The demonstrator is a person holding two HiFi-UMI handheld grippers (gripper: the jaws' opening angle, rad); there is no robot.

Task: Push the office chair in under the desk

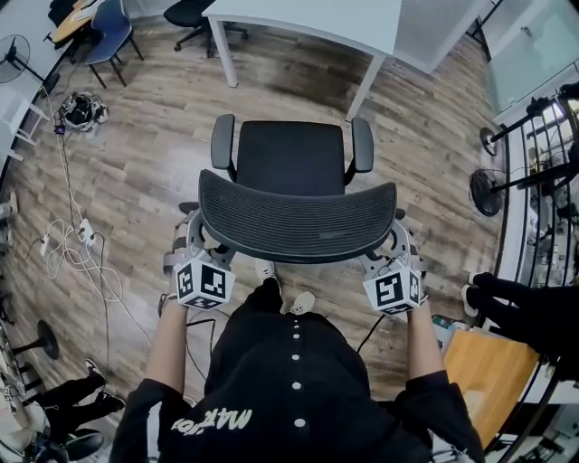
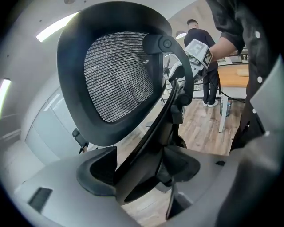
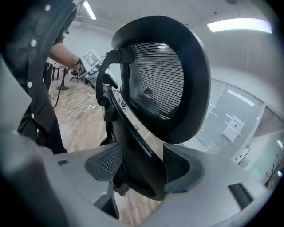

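Observation:
The black office chair [image 1: 289, 158] stands on the wood floor facing the white desk [image 1: 308, 18], its seat short of the desk's edge. Its curved mesh backrest [image 1: 298, 217] is nearest to me. My left gripper [image 1: 192, 249] is at the left side of the backrest's rear frame, my right gripper [image 1: 398, 251] at the right side. In the left gripper view the gripper [image 2: 142, 170] has the black frame bar [image 2: 151, 133] between its pads. In the right gripper view the other gripper [image 3: 142, 168] is shut on the matching bar [image 3: 128, 133].
White cables [image 1: 77, 253] trail over the floor at the left. A blue chair [image 1: 109, 32] and a black chair [image 1: 194, 14] stand at the back left. Floor fans [image 1: 488, 190] and a glass wall are at the right, with a wooden tabletop [image 1: 488, 371] and a person's legs [image 1: 534, 316].

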